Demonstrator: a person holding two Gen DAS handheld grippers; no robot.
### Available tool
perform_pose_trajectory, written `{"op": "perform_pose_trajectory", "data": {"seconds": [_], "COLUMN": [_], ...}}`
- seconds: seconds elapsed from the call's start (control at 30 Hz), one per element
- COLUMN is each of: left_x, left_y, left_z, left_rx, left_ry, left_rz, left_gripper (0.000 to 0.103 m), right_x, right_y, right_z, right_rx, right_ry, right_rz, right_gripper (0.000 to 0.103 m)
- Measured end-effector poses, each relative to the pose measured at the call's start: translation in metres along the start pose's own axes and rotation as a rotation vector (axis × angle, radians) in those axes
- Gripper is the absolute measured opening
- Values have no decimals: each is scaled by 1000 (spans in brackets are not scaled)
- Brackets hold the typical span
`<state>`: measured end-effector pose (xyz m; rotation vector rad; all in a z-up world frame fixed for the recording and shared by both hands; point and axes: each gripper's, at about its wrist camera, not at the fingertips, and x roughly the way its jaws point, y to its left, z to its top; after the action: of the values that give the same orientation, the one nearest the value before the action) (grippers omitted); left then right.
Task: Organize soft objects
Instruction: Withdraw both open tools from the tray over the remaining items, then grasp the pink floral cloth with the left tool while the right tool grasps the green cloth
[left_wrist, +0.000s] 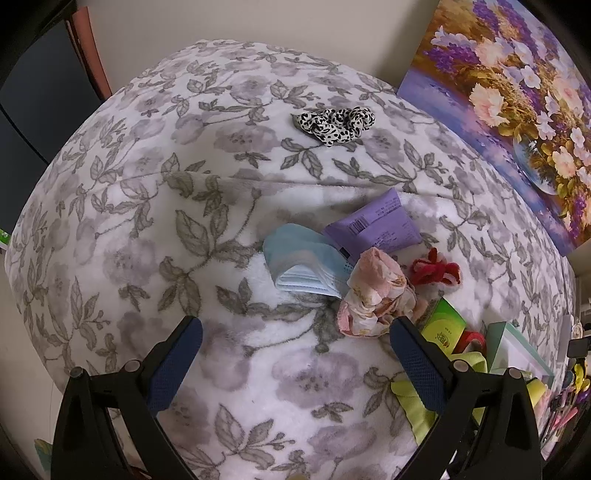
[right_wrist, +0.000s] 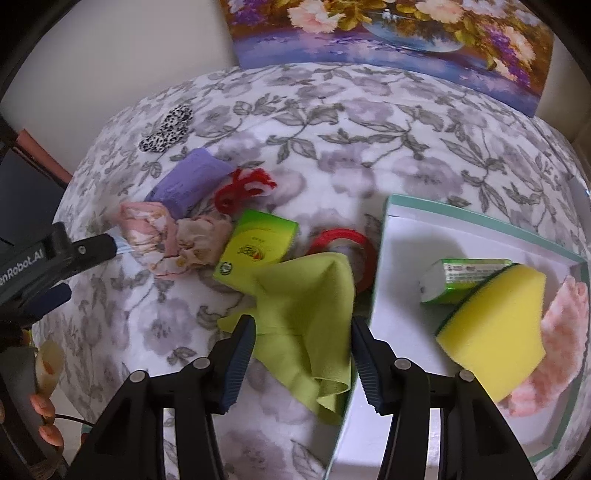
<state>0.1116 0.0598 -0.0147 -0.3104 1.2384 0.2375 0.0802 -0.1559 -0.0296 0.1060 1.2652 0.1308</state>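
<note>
Lime-green crumpled cloth (right_wrist: 310, 317) (soft, creased) between the right gripper's (right_wrist: 303, 363) ridged, half-spread fingers; left gripper (left_wrist: 295, 354) wide apart, empty.

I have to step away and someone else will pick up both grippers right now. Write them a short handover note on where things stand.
Left gripper: open, empty, over the floral blanket beside the pink floral cloth.
Right gripper: jaws astride the green cloth, which is raised between them; a firm grip is not clear.
Done: yellow sponge, pink fluffy cloth and a small green-and-white pack lie in the white box.
Left on the blanket: green cloth, pink floral cloth, blue face masks, purple pack, red yarn, spotted scrunchie, green box, red tape roll.
</note>
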Motion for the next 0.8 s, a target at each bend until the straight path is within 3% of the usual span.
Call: {"op": "perform_pose_trajectory", "data": {"seconds": [0.3, 0.6, 0.8], "left_x": [10, 16, 24], "left_y": [-1, -6, -18], "left_z": [-1, 3, 4], "left_rx": [-3, -5, 30], "left_ry": [23, 26, 3], "left_rz": [-10, -116, -112], "left_gripper": [101, 101, 98], "right_x": [25, 39, 45], "right_y": [12, 14, 20], "right_z": [-4, -4, -2], "right_rx": [-50, -28, -19], "right_ry": [49, 59, 56], "right_rz": [-42, -50, -56], "right_gripper": [51, 51, 53]}}
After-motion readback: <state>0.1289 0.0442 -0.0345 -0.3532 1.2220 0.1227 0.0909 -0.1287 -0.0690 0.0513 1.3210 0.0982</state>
